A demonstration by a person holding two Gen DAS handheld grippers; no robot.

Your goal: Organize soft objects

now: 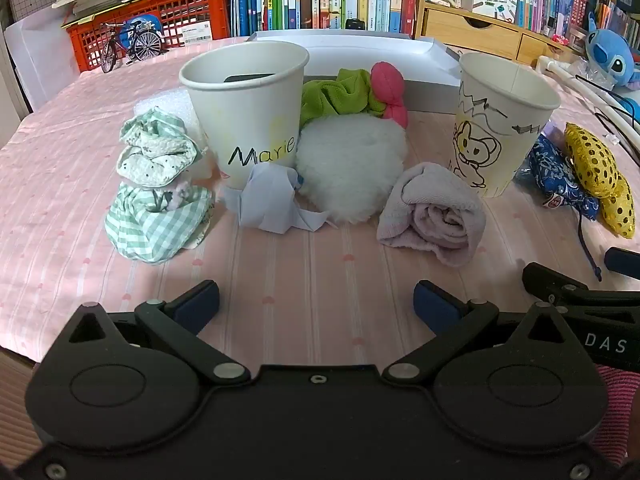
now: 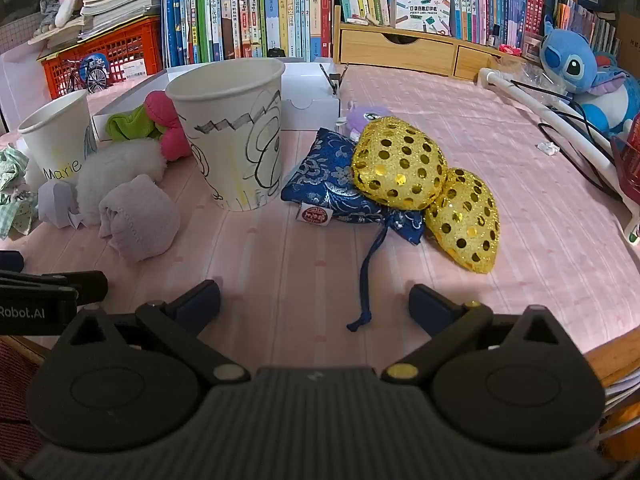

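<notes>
Through the left wrist camera I have my left gripper [image 1: 316, 304] spread wide and empty, low over the pink striped cloth-covered table [image 1: 304, 280], with nothing between its blue-padded fingers. Straight ahead and a little to its right lies the rolled lilac terry washcloth [image 1: 432, 212], the nearest soft thing; just beyond it is the white fluffy round puff [image 1: 348, 168], with a crumpled pale blue tissue-like cloth [image 1: 272, 200] touching the puff's left edge. Ahead to the left stand the white paper cup lettered "Marie" [image 1: 244, 108] and, left of that, a heap of green gingham and floral fabric pouches [image 1: 156, 200]; the white paper cup with a marker cartoon [image 1: 500, 120] is ahead to the right. Something dark sits inside the "Marie" cup, but I cannot tell what. If I take the washcloth first, I would come down across the roll rather than along it, so the pads bite the whole bundle and it does not unfurl. Through the right wrist camera my right gripper [image 2: 314, 304] is likewise wide and holding nothing. Directly ahead is the blue brocade drawstring pouch [image 2: 320, 184], its cord trailing toward the fingers, with two gold sequinned padded hearts [image 2: 400, 164] resting on and beside it to the right. I judge the upper heart should go first, since it lies on the pouch.
</notes>
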